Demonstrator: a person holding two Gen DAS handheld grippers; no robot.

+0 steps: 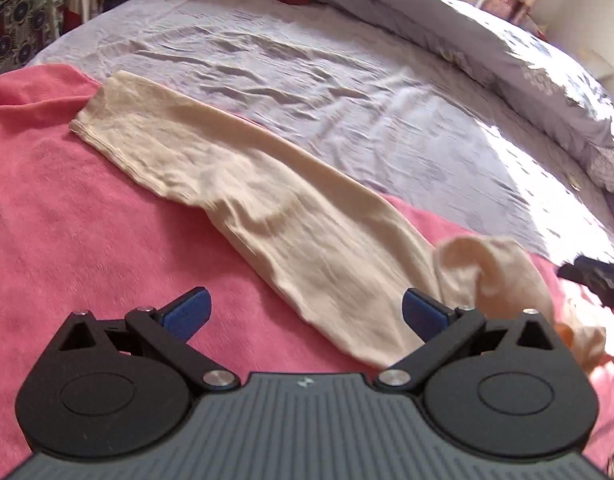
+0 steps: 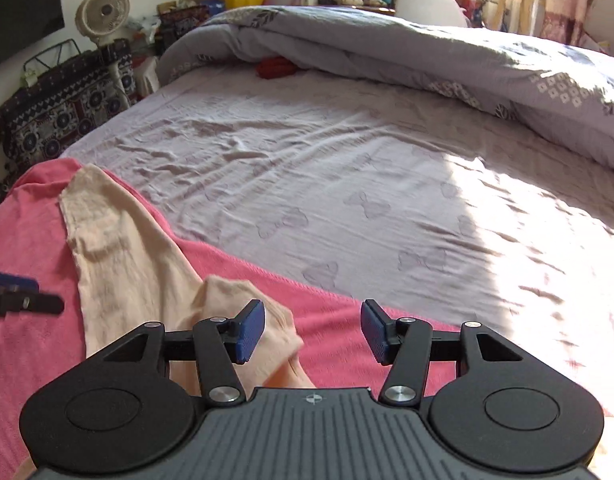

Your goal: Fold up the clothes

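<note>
A big bed (image 2: 347,184) with a wrinkled purple sheet is filling the room, a grey blanket (image 2: 427,52) is bunching up along its far side with something small and red (image 2: 275,67) sitting beside it, and a fan (image 2: 101,12) is standing in the clutter by the wall. A pink towel (image 1: 67,220) is lying on the near part of the bed, and a long cream stocking (image 1: 243,196) is lying stretched across it with its near end crumpled. The left gripper (image 1: 305,310) is hovering over the stocking with fingers wide apart and holding nothing, and the right gripper (image 2: 313,330) is hovering by the crumpled end, fingers also spread wide and holding nothing.
</note>
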